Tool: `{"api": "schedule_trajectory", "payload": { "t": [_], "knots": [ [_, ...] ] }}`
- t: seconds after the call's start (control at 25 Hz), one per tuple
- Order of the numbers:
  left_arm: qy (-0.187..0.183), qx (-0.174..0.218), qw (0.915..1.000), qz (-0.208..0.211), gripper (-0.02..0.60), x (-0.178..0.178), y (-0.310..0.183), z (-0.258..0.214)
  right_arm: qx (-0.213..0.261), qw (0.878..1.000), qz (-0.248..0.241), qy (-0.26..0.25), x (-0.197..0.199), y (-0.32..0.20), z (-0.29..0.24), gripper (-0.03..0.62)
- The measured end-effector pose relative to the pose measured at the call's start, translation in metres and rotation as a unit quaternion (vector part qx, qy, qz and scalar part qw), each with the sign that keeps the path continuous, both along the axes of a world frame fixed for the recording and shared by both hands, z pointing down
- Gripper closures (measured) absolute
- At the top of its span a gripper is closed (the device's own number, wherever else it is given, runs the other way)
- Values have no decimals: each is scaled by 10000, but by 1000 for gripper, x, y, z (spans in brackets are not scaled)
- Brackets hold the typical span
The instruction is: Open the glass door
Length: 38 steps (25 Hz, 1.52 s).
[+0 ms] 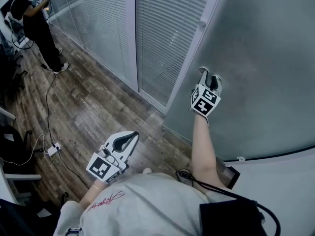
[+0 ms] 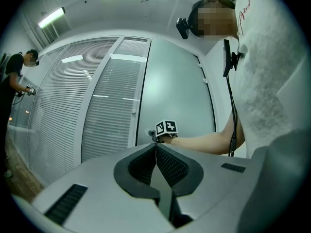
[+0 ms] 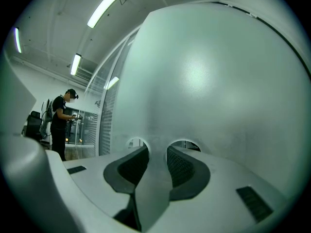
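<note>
The glass door [image 1: 256, 58] is a large frosted pane that fills the right of the head view and nearly all of the right gripper view [image 3: 209, 81]. My right gripper [image 1: 210, 76] is held out level with its fingertips against the pane. Its jaws stand apart with nothing between them [image 3: 158, 152]. The left gripper view shows that arm stretched to the door [image 2: 175, 91]. My left gripper [image 1: 132, 136] hangs low near my body, away from the door. Its jaws meet with nothing between them [image 2: 156, 147].
Glass walls with white blinds [image 1: 162, 38] run left of the door, past a pale frame post [image 1: 197, 48]. Another person [image 1: 37, 23] stands at the far left on the wooden floor [image 1: 98, 107]. A cable and power strip [image 1: 53, 149] lie there.
</note>
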<state>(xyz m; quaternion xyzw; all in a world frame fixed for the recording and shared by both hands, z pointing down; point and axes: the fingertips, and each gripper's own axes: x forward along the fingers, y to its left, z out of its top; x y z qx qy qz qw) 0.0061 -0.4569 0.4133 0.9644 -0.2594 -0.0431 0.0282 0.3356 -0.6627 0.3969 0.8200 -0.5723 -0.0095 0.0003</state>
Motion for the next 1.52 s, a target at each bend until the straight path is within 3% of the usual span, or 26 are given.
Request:
{"api": "schedule_trajectory", "payload": {
  "t": [1.0, 1.52],
  "knots": [
    [155, -205, 9993, 268, 565, 9, 32, 13, 130, 9991, -393, -4, -40, 51, 0, 476],
    [92, -239, 9996, 98, 565, -29, 53, 12, 149, 9980, -613, 4, -73, 101, 0, 476]
  ]
}}
